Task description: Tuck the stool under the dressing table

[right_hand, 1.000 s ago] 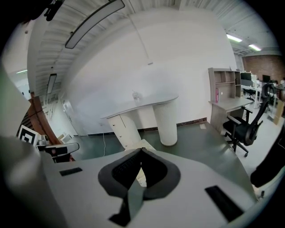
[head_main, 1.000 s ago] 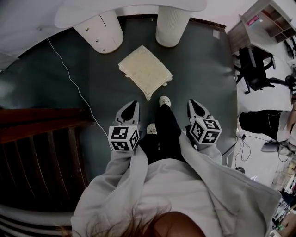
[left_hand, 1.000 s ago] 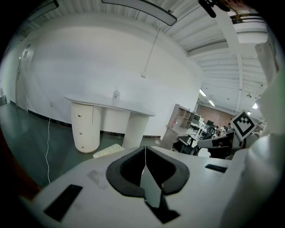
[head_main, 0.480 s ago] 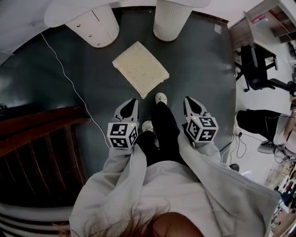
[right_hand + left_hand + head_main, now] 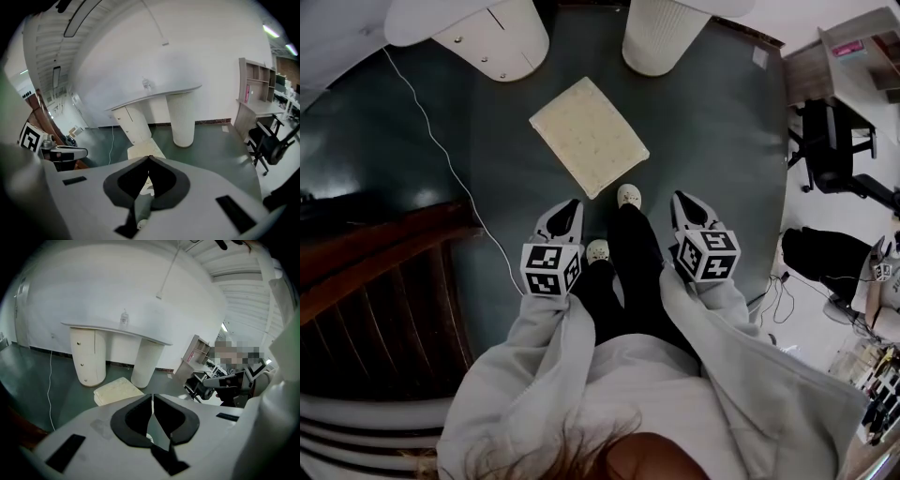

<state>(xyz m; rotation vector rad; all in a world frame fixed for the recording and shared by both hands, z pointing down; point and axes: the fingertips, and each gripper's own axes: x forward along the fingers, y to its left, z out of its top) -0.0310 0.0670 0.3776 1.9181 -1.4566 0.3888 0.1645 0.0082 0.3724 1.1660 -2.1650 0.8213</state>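
Stool (image 5: 589, 136): square cream seat, standing on the dark green floor (image 5: 722, 159) just in front of the dressing table (image 5: 492, 37), not under its white surface.
Left gripper (image 5: 573, 204): jaws pressed together, empty, held short of the stool.
Right gripper (image 5: 679, 198): jaws pressed together, empty, likewise apart from it.
White cable (image 5: 441, 155): trailing across the floor to the left.
Black office chair (image 5: 830, 150): well off to the right.

One stool (image 5: 589, 136), one dressing table (image 5: 492, 39), two grippers (image 5: 572, 204) (image 5: 679, 198)
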